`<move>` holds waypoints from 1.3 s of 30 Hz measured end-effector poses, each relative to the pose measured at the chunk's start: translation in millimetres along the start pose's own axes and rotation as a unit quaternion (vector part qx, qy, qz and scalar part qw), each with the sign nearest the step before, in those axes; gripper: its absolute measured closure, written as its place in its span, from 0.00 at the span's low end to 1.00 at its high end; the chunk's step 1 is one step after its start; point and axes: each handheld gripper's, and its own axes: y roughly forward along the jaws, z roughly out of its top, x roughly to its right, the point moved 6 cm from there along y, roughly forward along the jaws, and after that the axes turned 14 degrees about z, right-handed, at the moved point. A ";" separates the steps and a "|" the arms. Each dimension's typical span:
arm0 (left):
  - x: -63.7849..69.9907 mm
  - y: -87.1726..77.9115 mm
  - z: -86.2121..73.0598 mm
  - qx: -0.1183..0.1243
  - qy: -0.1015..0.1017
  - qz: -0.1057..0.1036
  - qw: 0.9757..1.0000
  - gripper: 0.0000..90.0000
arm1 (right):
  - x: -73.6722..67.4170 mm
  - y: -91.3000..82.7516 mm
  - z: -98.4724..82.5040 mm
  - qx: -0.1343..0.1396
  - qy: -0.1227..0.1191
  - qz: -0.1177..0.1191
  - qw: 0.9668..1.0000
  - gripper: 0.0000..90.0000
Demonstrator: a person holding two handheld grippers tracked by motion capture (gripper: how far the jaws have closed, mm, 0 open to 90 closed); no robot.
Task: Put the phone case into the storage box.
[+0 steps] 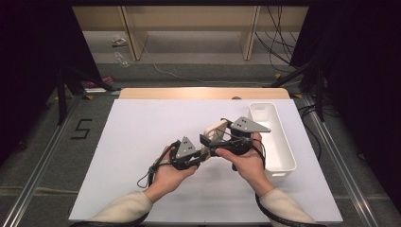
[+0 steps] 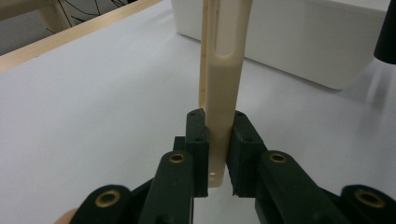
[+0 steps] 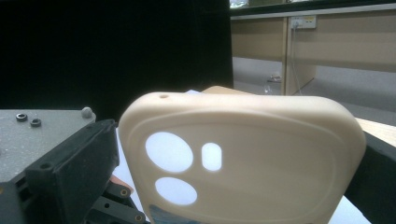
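Note:
A cream phone case with camera cut-outs is held up above the middle of the white table top, between the two hands. In the left gripper view my left gripper is shut on the lower edge of the case, which stands upright and edge-on between its pads. From above, the left gripper sits just left of and below the case. My right gripper points left at the case from the other side. The right gripper view has the case's back face close up, hiding that gripper's jaws.
A long white bin stands along the right side of the table, close to the right hand, and it also appears behind the case as the white bin. A wooden table edge runs along the back. Cables trail from both grippers.

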 end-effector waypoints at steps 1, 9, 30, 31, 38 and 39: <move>0.0 0.0 0.0 0.000 0.000 0.000 1.000 0.88 | 0.0 0.0 0.0 0.001 0.001 0.000 1.000 0.01; 0.1 0.3 0.0 0.001 -0.003 0.000 1.000 0.88 | 0.8 -0.9 0.8 0.007 -0.001 -0.010 1.000 0.06; 0.0 0.4 -0.2 0.003 -0.008 -0.004 1.000 0.88 | 0.1 -0.9 1.7 0.011 -0.016 -0.020 1.000 0.13; 0.0 0.4 -0.2 0.003 -0.008 -0.004 1.000 0.88 | 0.0 -0.8 1.8 0.011 -0.016 -0.020 1.000 0.13; -0.1 -0.7 0.1 0.004 -0.007 -0.008 1.000 0.88 | -0.5 -1.0 2.2 0.010 -0.016 -0.020 1.000 0.13; -0.2 -1.0 0.2 0.005 -0.007 -0.009 1.000 0.88 | -0.7 -1.1 2.6 0.011 -0.016 -0.021 1.000 0.13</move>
